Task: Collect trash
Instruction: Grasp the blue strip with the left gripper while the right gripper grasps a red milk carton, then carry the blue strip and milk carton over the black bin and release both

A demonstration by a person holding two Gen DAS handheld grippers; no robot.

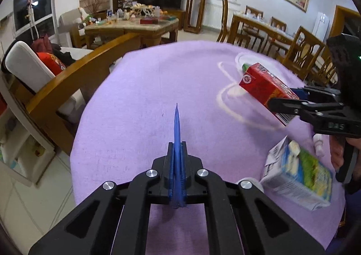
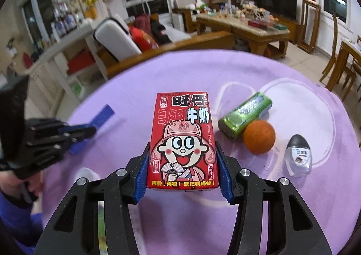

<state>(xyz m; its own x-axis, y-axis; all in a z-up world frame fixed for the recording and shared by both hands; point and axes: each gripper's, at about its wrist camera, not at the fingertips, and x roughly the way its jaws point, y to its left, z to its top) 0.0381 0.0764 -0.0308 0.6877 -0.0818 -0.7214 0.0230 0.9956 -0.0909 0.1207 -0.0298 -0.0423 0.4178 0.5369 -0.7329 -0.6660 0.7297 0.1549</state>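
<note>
Right wrist view — purple tablecloth (image 2: 158, 78), sofa (image 2: 126, 40) behind.

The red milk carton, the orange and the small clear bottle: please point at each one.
red milk carton (image 2: 182, 139), right wrist view, on the printed front face.
orange (image 2: 259, 136), right wrist view, on the middle of its skin.
small clear bottle (image 2: 298, 160), right wrist view, on its clear body.

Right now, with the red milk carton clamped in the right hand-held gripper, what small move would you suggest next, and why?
Probably lift the red milk carton a little higher and carry it clear of the purple tablecloth. The right hand-held gripper has both blue pads against the carton's sides, so the grasp looks settled. No trash bin shows in either view, so its direction is unclear. The left hand-held gripper is shut and empty.
</note>
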